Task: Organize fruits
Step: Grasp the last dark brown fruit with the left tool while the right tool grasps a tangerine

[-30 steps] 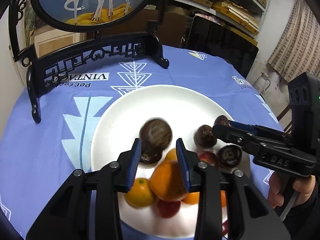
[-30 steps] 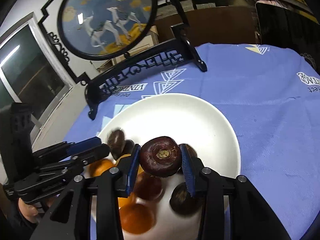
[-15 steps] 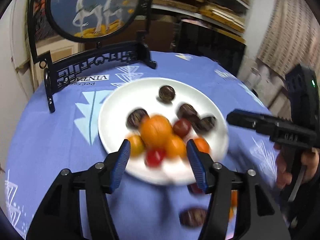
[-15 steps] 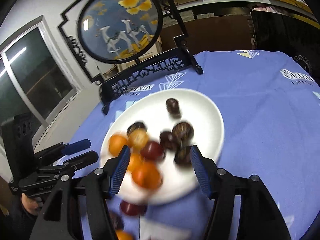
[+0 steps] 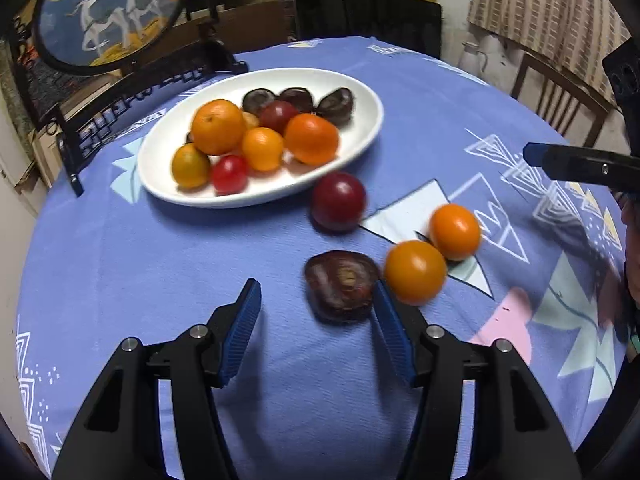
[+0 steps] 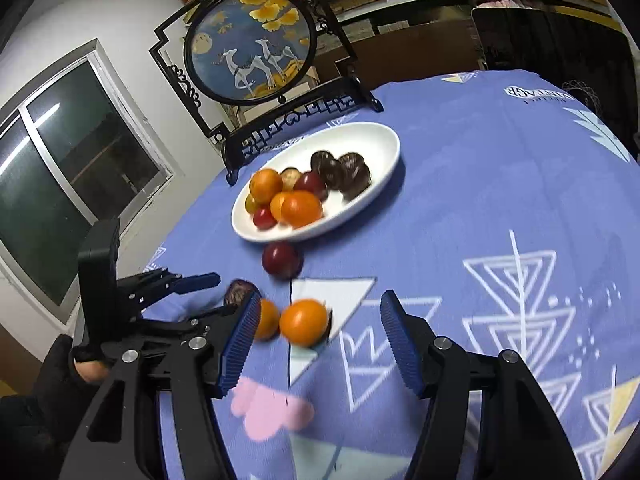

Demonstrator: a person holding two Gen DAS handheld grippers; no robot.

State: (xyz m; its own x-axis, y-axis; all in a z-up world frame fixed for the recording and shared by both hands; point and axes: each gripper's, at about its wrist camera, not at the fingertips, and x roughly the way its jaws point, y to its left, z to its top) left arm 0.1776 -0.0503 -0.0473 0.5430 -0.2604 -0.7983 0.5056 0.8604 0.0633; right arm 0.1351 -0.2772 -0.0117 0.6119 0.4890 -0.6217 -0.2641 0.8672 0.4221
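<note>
Just ahead of the spread, empty left tool (image 5: 316,316), a dark fruit (image 5: 341,286) beside its right finger.

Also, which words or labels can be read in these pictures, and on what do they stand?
"VINTAGE": outlined logo printed on the blue tablecloth, seen upside down and only just legible.
Smaller line beside that logo: too small to read.
Print on the cloth behind the white plate: blurred, unreadable.

Both wrist views look down along their fingers, sharing the white plate (image 5: 360,92) (image 6: 384,136) and loose fruit.
</note>
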